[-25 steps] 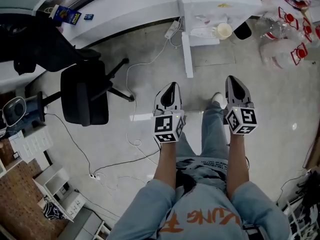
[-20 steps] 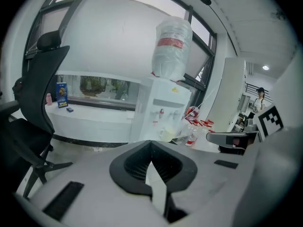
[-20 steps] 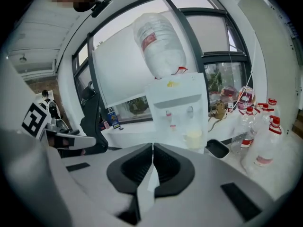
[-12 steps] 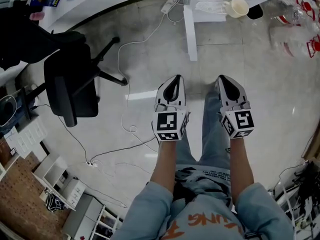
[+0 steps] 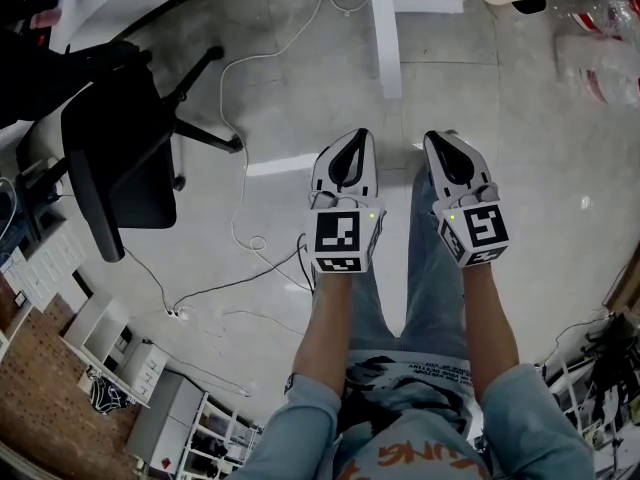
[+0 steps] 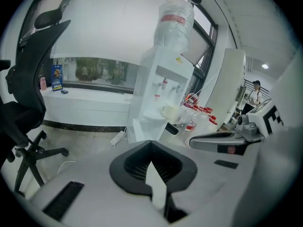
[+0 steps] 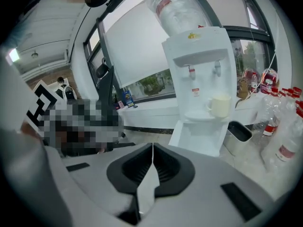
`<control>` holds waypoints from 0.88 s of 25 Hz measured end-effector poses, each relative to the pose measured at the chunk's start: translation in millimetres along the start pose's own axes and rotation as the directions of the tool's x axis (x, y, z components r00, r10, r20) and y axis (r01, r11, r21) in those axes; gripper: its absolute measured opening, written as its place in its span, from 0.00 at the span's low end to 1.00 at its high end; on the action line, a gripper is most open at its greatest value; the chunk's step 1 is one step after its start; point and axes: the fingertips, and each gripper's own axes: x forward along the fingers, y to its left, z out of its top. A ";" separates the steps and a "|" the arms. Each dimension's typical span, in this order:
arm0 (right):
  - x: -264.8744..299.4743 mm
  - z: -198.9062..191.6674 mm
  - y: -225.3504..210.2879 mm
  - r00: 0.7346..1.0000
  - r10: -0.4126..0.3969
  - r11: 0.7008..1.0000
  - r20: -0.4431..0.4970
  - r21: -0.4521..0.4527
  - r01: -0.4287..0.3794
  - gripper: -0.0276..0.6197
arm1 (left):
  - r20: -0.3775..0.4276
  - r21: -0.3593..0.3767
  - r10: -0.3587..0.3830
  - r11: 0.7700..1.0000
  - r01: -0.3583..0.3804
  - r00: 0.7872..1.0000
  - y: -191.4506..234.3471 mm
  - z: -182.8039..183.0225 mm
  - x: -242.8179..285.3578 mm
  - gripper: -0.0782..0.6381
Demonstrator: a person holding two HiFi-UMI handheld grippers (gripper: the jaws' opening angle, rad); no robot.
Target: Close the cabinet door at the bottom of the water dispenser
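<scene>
Holding both tongs side by side above your knees, well short of the target. Left gripper (image 5: 354, 142): jaws pressed together, nothing between them. Right gripper (image 5: 439, 142): same, closed and empty. The water dispenser (image 7: 201, 70) stands at the far side of the floor. Its bottom cabinet door (image 7: 179, 135) is open, swung out toward you on the left. Office chair (image 5: 115, 158) well off to the left
</scene>
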 end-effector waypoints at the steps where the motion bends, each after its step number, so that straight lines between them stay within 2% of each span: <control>1: 3.5 -5.4 0.4 1.000 0.003 1.000 -0.004 -0.002 -0.003 0.09 | -0.005 -0.006 0.000 1.000 0.000 1.000 0.7 -6.9 1.4 0.12; 14: 67.2 -81.7 0.2 0.998 -0.003 0.999 -0.061 0.033 0.005 0.09 | -0.089 -0.030 -0.005 1.000 0.002 0.996 28.1 -86.2 11.6 0.12; 22: 106.1 -121.4 -11.0 0.988 -0.033 0.999 -0.148 -0.018 0.030 0.09 | -0.123 -0.083 0.034 0.996 -0.045 0.992 48.4 -114.8 3.3 0.12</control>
